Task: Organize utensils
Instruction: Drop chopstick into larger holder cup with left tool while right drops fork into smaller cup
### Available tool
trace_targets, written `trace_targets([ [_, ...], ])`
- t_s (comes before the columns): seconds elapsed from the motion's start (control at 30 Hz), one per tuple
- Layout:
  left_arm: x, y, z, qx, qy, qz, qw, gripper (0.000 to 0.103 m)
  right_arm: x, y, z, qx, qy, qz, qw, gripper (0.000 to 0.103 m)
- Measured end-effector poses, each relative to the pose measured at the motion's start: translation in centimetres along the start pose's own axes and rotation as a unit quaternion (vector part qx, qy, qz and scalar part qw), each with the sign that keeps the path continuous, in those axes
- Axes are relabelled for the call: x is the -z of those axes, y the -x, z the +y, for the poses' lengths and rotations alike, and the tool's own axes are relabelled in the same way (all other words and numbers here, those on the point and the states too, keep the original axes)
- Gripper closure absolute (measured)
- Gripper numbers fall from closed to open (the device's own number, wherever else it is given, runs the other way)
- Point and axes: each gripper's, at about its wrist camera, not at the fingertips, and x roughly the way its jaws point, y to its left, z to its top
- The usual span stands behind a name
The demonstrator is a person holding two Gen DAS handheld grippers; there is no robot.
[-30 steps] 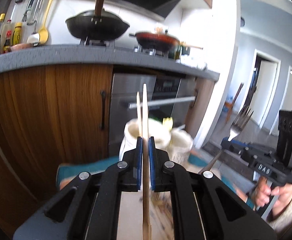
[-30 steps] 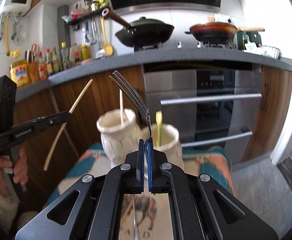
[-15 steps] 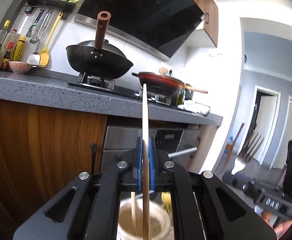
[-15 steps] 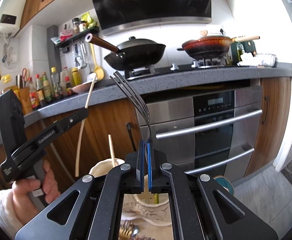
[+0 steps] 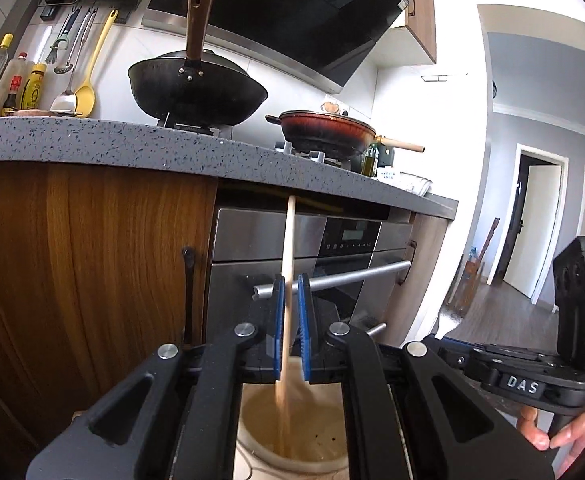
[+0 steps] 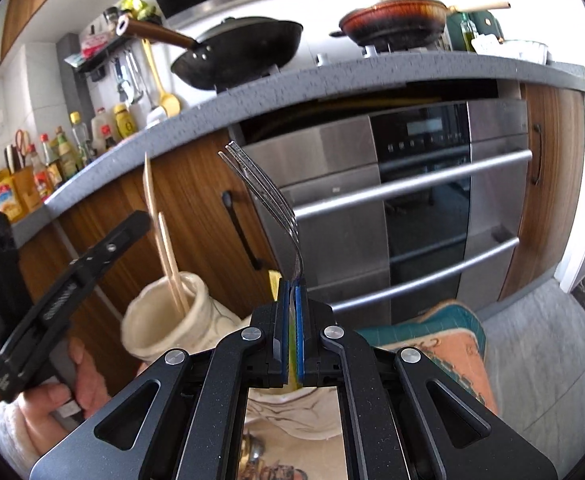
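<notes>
My left gripper (image 5: pixel 291 280) has its jaws slightly parted around a wooden chopstick (image 5: pixel 287 248). The chopstick stands loose between the pads, its lower end down in a cream ceramic holder (image 5: pixel 292 432) right below. In the right wrist view that holder (image 6: pixel 164 320) holds two chopsticks (image 6: pixel 168 256), with the left gripper (image 6: pixel 132 224) beside them. My right gripper (image 6: pixel 290 284) is shut on a metal fork (image 6: pixel 264 196), tines up, above a second cream holder (image 6: pixel 292 412) with a yellow-green utensil in it.
A wood-fronted counter (image 5: pixel 92 144) with an oven (image 6: pixel 412 200) stands close ahead. A black wok (image 5: pixel 196 88) and a red pan (image 5: pixel 328 132) sit on the stove. A teal and orange mat (image 6: pixel 432 340) lies under the holders. More cutlery (image 6: pixel 252 452) lies below the right gripper.
My left gripper has lowered the chopstick into the cream holder and its jaws have parted a little. My right gripper has dropped toward the second holder, still holding the fork.
</notes>
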Motion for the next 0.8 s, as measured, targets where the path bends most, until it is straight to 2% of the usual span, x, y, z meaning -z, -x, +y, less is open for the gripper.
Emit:
trace_targets([
  [0.2, 0.5, 1.0, 0.4, -0.007, -0.014, 0.011, 0.9998, 0.094, 0.8, -1.4, -0.3, 0.002, -0.006, 0.026, 1.0, 0.099],
  [0.3, 0.7, 1.8, 0.9, -0.011, -0.011, 0.012, 0.9998, 0.081, 1.2, -2.2, -0.4, 0.004, -0.007, 0.04, 0.999, 0.099],
  [0.5, 1.0, 2.7, 1.6, -0.024, -0.015, 0.025, 0.9993, 0.073, 1.3, -2.7, -0.6, 0.011, -0.01, 0.046, 0.999, 0.099],
  [0.6, 1.1, 3.2, 1.7, -0.027, -0.017, 0.028, 0.9991, 0.062, 1.3, -2.8, -0.5, 0.017, -0.009, 0.046, 0.999, 0.099],
  [0.8, 1.5, 4.2, 1.6, -0.035, -0.031, 0.03, 0.9985, 0.061, 1.3, -2.8, -1.0, 0.024, -0.015, 0.046, 0.999, 0.097],
])
